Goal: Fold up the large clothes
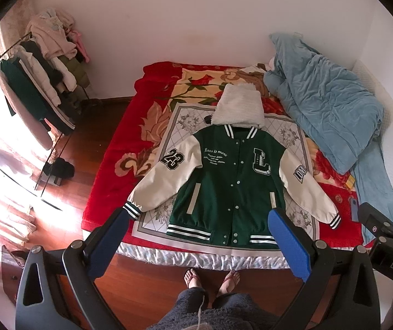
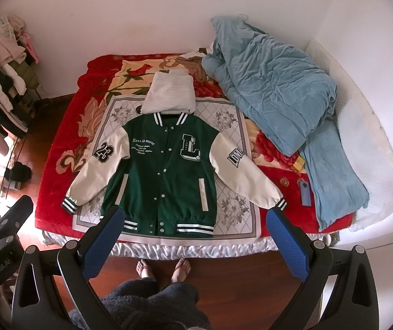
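Green varsity jacket (image 1: 229,181) flat on bed (snaps shut), beyond left gripper (image 1: 196,236) & right gripper (image 2: 193,236), both agape, empty.

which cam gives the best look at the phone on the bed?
Right wrist. The blue phone lies fully visible on the red blanket, beside the light blue quilt. In the left wrist view only a sliver shows, cut off by the right gripper's body.

Home bedroom: bed (image 1: 100,187) w/ floral blanket, clothes rack (image 1: 31,82) (wood floor).
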{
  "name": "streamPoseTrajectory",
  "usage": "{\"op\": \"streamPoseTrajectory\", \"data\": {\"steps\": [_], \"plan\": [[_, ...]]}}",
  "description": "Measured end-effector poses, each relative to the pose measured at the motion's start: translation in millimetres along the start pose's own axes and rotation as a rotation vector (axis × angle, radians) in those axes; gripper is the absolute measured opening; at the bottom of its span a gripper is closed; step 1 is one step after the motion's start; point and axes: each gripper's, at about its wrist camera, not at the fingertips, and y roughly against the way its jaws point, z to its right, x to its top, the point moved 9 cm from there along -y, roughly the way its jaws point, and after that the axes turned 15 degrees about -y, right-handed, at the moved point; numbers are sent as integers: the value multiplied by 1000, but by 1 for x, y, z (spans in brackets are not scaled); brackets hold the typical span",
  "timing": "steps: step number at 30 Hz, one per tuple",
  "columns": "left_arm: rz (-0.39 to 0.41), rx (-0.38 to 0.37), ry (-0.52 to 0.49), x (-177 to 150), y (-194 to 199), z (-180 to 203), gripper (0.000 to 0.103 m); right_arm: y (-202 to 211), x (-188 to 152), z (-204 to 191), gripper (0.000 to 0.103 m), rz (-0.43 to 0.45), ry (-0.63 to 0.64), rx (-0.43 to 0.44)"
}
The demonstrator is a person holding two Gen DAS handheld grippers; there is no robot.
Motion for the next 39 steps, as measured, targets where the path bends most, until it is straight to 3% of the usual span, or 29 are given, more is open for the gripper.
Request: {"op": "streamPoseTrajectory", "data": {"steps": [12, 35, 39], "plan": [[-2, -6, -1, 3, -1, -8, 103, 2, -1, 1, 103, 0, -4, -2], [5, -18, -10, -2, -6, 14, 103, 2, 1, -12, 103, -7, -12, -2], [62, -20, 4, 14, -25, 9, 103, -10, 6, -4, 103, -30, -70, -5]]}}
